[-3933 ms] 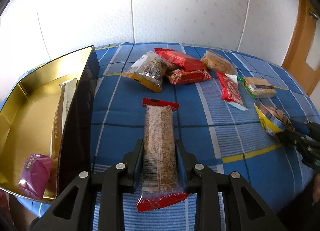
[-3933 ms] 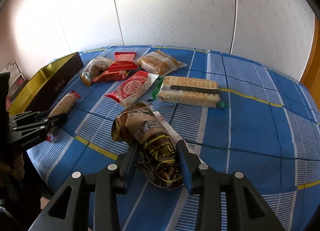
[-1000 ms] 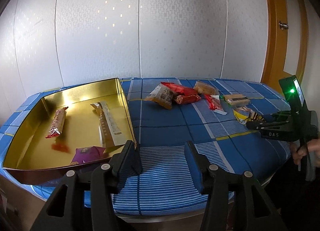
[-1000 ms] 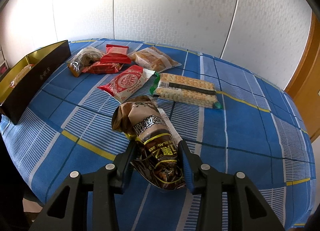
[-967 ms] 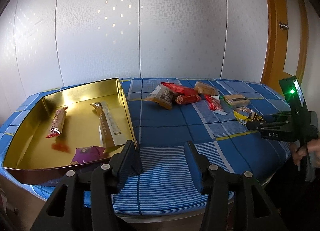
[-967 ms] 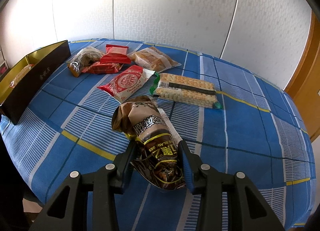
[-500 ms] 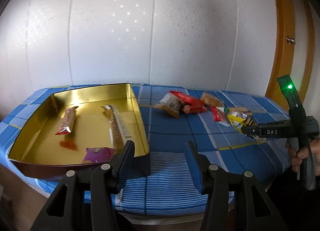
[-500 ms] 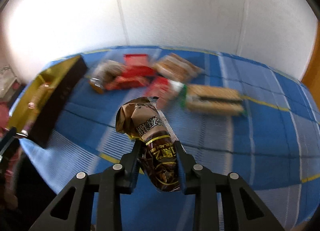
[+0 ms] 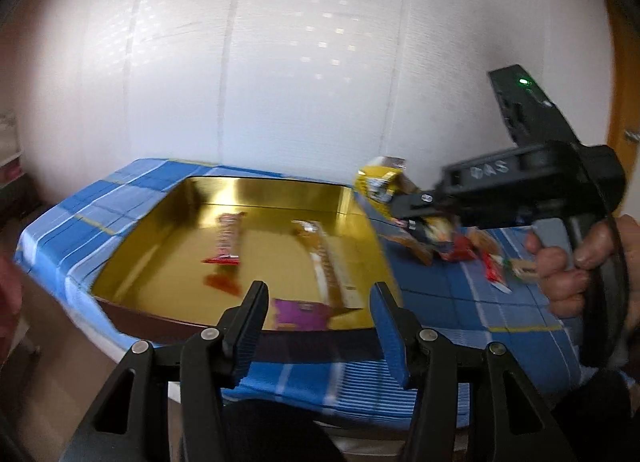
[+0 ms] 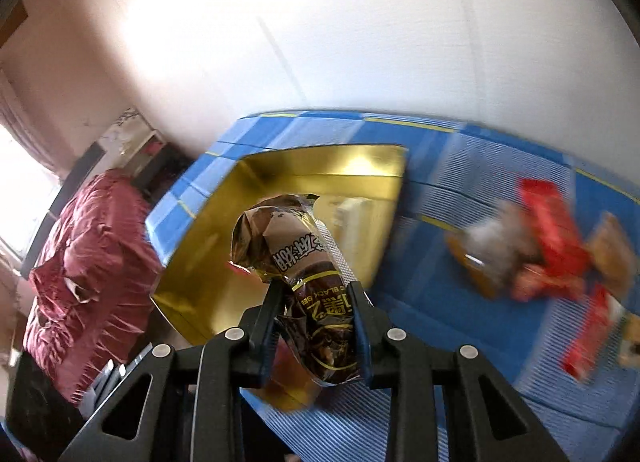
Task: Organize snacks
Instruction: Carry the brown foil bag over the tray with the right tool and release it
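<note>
A: Since a second back, right gripper (image 10: 316, 302) had lifted the brown snack packet (image 10: 308, 262) off the blue checked cloth (image 10: 500, 182) and swung it left, toward the gold tray (image 10: 360, 160). Pack was flat on the cloth before.

B: Grip?

A: Fingers narrow, pinching the packet's lower half, top sticking out above the tray's near edge. From the left wrist view it hung by the tray's right rim, a hand (image 9: 580, 262) on the handle.

B: Left gripper (image 9: 318, 326)?

A: Half spread, nothing between the fingers, low at the tray's front edge.

B: Surface, room?

A: Table under blue cloth with yellow lines, white panelled wall (image 9: 300, 62) behind, wooden door frame at far right. Dark red bedding (image 10: 80, 282) left of the table in the right wrist view.

B: Tray contents?

A: Red-ended bar (image 9: 228, 240), long pale bar (image 9: 328, 262), purple pouch (image 9: 300, 312) at the front.

B: Loose snacks?

A: Blurred pile (image 10: 552, 254) on the cloth right of the tray: red wrappers, a clear bag, biscuits.
</note>
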